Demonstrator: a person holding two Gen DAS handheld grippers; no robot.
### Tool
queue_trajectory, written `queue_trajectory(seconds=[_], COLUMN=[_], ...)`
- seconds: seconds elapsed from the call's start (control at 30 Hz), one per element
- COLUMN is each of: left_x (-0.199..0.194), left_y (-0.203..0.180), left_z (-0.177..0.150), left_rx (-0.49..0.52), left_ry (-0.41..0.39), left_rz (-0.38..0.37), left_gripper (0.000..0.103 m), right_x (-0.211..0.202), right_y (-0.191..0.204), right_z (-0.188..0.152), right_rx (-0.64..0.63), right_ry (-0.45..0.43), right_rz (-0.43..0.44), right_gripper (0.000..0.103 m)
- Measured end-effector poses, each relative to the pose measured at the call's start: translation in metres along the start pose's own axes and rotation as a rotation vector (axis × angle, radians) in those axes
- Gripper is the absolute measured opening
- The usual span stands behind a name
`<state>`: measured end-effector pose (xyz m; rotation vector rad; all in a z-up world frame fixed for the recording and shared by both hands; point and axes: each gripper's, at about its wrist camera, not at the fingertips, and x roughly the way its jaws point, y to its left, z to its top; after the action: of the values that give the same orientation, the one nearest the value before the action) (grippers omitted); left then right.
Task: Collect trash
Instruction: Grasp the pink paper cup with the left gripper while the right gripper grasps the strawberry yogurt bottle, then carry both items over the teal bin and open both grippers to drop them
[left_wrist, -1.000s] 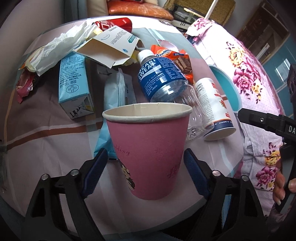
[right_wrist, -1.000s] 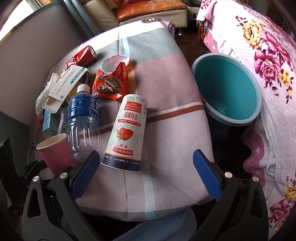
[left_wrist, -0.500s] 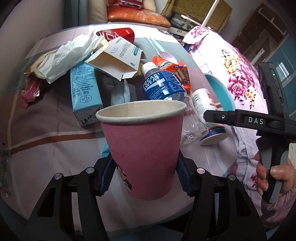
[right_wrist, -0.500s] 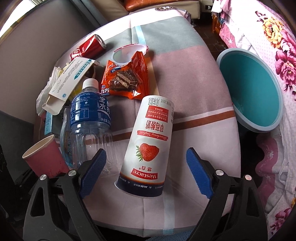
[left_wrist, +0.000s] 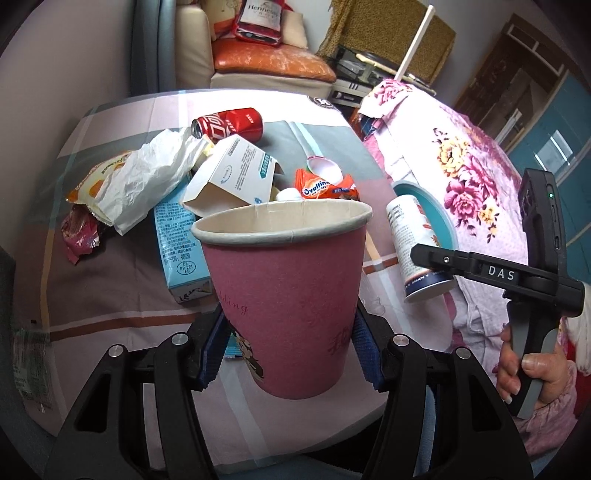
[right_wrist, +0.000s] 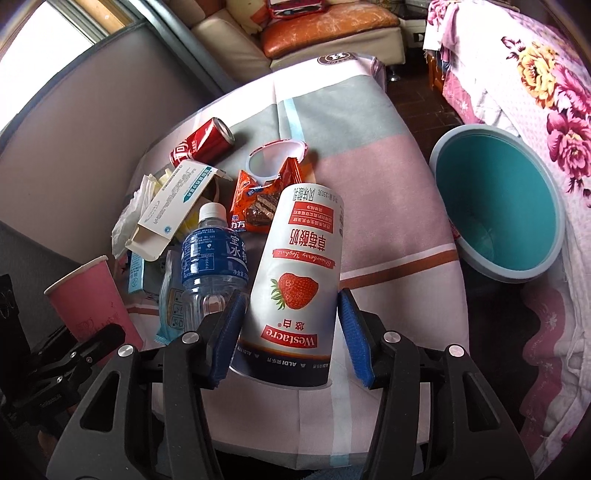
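A pink paper cup (left_wrist: 284, 280) hangs upright above the table, and my left gripper (left_wrist: 289, 314) is shut on its lower sides. It shows again at the left edge of the right wrist view as the pink cup (right_wrist: 88, 291). A white strawberry yogurt cup (right_wrist: 299, 258) lies on its side on the striped tablecloth (right_wrist: 388, 192). My right gripper (right_wrist: 291, 306) is closing on it, both blue pads against its sides near the bottom end. A teal bin (right_wrist: 498, 206) stands open-mouthed beside the table on the right.
Left of the yogurt cup lie a blue-labelled bottle (right_wrist: 210, 258), an orange snack wrapper (right_wrist: 258, 206), an open cardboard box (right_wrist: 177, 199), a red cola can (right_wrist: 205, 142), a blue carton (left_wrist: 177, 236) and crumpled paper (left_wrist: 147, 181). A flowered bedspread (right_wrist: 535, 92) borders the bin.
My left gripper closed on the pink cup and raised it off the table. My right gripper moved forward over the yogurt cup, its jaws narrowing from wide open to the cup's sides.
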<state>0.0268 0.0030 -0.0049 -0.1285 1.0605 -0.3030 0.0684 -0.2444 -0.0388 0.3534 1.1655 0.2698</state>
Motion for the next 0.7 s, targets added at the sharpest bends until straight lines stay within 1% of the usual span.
queue_trajectory(seconds=[0.13,0.27,0.43,0.5,0.7], left_x=[0.008,0.033,0.083,0.105,0.169], left_y=[-0.028,-0.068,-0.12,-0.143,-0.207], left_z=[0.022,0.047,0.072,0.079,0.095], left_rx=[0.065,0.142,0.211,0.239,0.321], left_ry=[-0.006,0.014,0.083,0.11,0.177], left_rz=[-0.013,-0.051,-0.098,-0.106,-0.121], left_gripper=[0.061,0.061,0.061,0.061,0.061], right_x=[-0.02,-0.042,-0.064,-0.07,-0.069], right_y=[-0.02,-0.058,-0.116,-0.14,-0.204], right_z=[0.014,0.028,0.036,0.038,0.041], right_rx=[0.03,0.1,0.192,0.227,0.328], right_ry=[-0.067,-0.14,-0.204,-0.222,-0.226], right_rz=[-0.017,-0.053,-0.114,-0.137,-0.18], right_gripper=[0.05,0.05,0.05,0.05,0.05])
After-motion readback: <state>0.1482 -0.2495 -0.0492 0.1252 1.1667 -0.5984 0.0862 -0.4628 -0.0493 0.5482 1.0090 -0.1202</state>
